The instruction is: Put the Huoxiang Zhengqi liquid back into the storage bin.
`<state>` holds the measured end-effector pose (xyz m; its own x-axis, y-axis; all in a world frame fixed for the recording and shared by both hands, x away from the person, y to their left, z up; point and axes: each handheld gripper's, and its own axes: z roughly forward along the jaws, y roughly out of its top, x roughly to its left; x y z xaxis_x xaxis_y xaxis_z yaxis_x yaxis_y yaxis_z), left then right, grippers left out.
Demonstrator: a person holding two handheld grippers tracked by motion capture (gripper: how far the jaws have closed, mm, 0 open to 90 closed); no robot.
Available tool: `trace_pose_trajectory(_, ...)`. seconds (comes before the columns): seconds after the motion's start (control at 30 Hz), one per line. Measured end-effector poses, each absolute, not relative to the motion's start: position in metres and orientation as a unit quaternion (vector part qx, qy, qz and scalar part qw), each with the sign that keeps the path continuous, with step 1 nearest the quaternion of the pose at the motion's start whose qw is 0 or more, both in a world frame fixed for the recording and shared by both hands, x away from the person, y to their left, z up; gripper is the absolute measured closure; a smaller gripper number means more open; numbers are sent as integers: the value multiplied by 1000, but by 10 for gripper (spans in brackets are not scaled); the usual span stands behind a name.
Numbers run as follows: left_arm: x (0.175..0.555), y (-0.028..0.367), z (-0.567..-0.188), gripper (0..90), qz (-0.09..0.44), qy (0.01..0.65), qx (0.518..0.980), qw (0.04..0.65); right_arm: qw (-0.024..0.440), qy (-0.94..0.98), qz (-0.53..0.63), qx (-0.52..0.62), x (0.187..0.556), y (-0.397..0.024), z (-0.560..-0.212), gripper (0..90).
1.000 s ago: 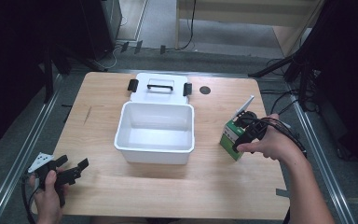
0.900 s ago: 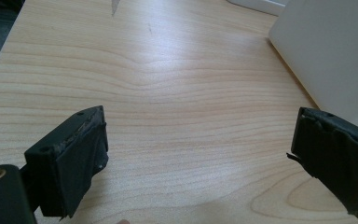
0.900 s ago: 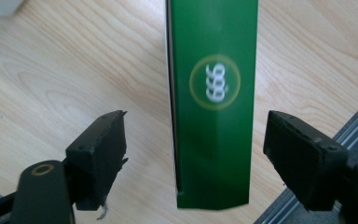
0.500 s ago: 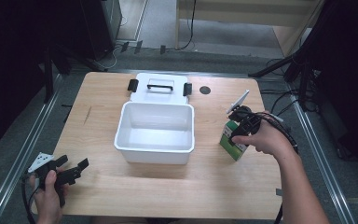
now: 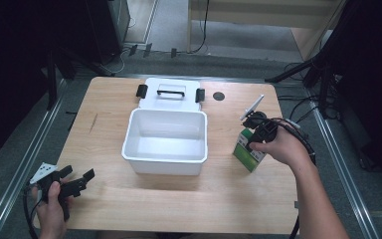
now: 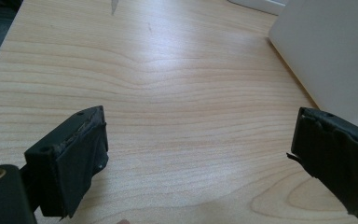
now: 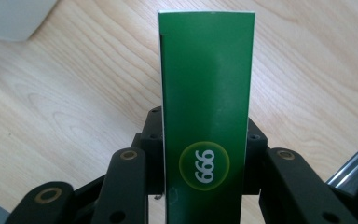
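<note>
Green carton (image 7: 206,116): rectangular cardboard box, smooth matte green face with white edges, a yellow-ringed round logo reading "999". In the high view it (image 5: 247,153) stands on the counter (image 5: 179,199) to the right of the white bin, long axis roughly upright, with a slight lean I can't confirm. In the right tool view its long axis runs straight away from the camera, along the jaws.

Right tool (image 5: 258,133): jaws closed narrow on the carton's 2 side faces, black jaw plates flat against it in the right tool view (image 7: 205,154). The person's right hand (image 5: 278,147) grips the tool, and a cable trails off toward the counter's right edge.

Left tool (image 5: 74,181): at the near-left corner of the counter, held in the left hand (image 5: 49,204). Jaws spread wide, nothing between them. The left tool view (image 6: 200,154) shows 2 black pads wrapped in rough tape with frayed edges, over bare wood.

White bin (image 5: 165,142): rectangular plastic tub, smooth, rounded corners, open top, inside empty. Its lid (image 5: 169,93) lies flat just behind it, touching or nearly so; white, with 1 black handle and 2 black latches.

Counter: light wood, visible grain, rounded corners. A small dark round disc (image 5: 219,96) sits near the far edge.
</note>
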<state>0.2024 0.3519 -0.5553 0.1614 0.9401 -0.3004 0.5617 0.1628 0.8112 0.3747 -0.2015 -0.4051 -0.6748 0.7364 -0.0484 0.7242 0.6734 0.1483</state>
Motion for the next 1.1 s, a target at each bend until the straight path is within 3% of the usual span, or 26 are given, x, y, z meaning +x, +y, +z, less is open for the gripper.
trace_pose_trajectory(0.57,203,352,-555,45,209,613,612,454,83,980,79,160,353,-184,-367,643)
trace_pose_trajectory(1.1,203,352,-555,45,209,613,613,453,92,985,86,120,354,-164,-323,643)
